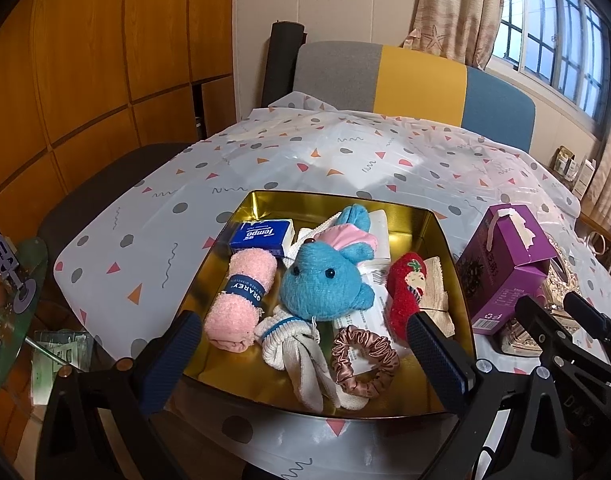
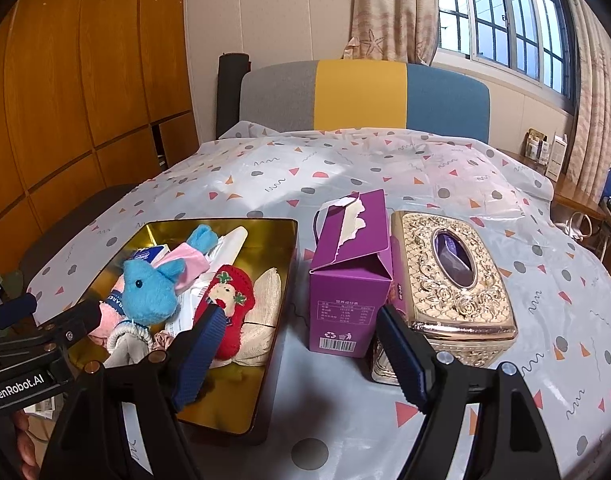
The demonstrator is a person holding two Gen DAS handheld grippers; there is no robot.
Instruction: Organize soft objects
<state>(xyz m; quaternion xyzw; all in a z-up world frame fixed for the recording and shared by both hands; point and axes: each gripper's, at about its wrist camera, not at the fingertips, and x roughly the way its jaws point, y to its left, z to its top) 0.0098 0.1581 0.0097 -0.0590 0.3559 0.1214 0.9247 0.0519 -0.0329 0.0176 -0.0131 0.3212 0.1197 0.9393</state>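
The surface [image 2: 345, 168], under a patterned plastic sheet, carries a gold tin [image 2: 241, 412], a purple carton [image 2: 345, 300] and an ornate tissue box [image 2: 457, 280] side by side

"Tempo" is showing upside down on the blue tissue pack [image 1: 261, 237] lying far left in the tin [image 1: 441, 240]. "GRAREY" is running along the dark band around the pink towel roll [image 1: 241, 296]. "GenRobot.AI" is standing on the left gripper [image 2: 15, 387] body. The purple box [image 2: 347, 280] is carrying a barcode; its small print is staying unreadable.
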